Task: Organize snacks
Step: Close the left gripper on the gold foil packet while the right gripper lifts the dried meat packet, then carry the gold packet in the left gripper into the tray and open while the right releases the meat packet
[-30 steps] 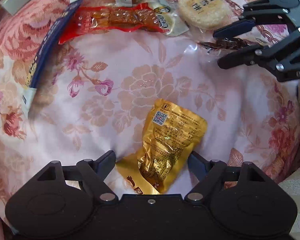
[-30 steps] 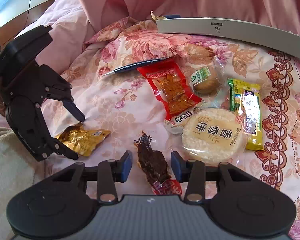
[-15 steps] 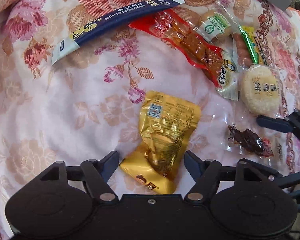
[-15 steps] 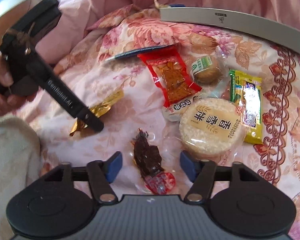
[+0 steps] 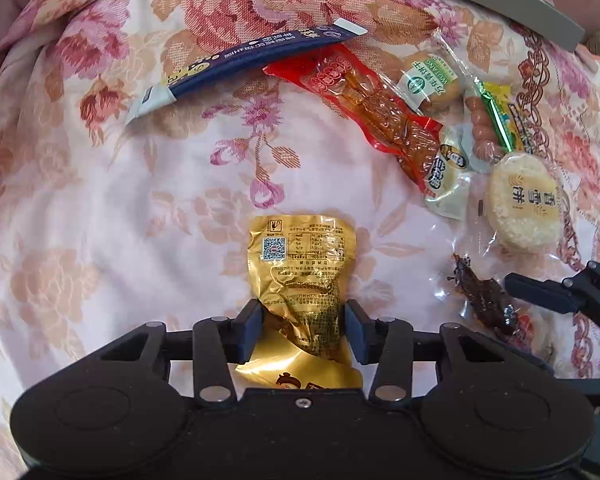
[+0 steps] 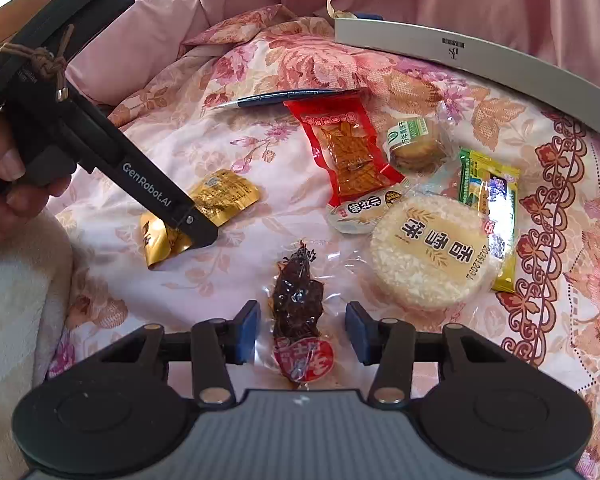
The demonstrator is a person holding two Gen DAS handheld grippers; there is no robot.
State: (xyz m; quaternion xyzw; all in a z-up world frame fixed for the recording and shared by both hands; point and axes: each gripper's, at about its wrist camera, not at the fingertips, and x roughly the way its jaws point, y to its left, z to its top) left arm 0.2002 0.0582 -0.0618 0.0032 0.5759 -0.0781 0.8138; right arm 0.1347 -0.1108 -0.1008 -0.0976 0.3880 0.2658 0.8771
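Note:
A gold foil packet (image 5: 300, 264) lies on the floral bedspread (image 5: 140, 220). My left gripper (image 5: 304, 328) points steeply down over it, and its jaws are closing, with both pads pressing into the packet's crumpled lower half. The right wrist view shows the same grip on the gold packet (image 6: 224, 196) from the side, held by the left gripper (image 6: 196, 236). A dark dried snack in a clear wrapper (image 6: 298, 300) lies between the pads of my right gripper (image 6: 303, 328). Those jaws are closing too, and the pads meet the wrapper's edges.
Other snacks cluster to the right: a red packet (image 6: 348, 152), a round rice cracker (image 6: 432, 252), a green-yellow pack (image 6: 488, 196), a small wrapped cake (image 6: 414, 146) and a blue stick pack (image 6: 284, 98). A grey box (image 6: 480, 60) lies behind. A hand (image 6: 0, 184) holds the left gripper.
The left gripper rolled until the gold packet points straight ahead, then its jaws narrowed onto it. The right jaws widened and then came back in on the dark snack.

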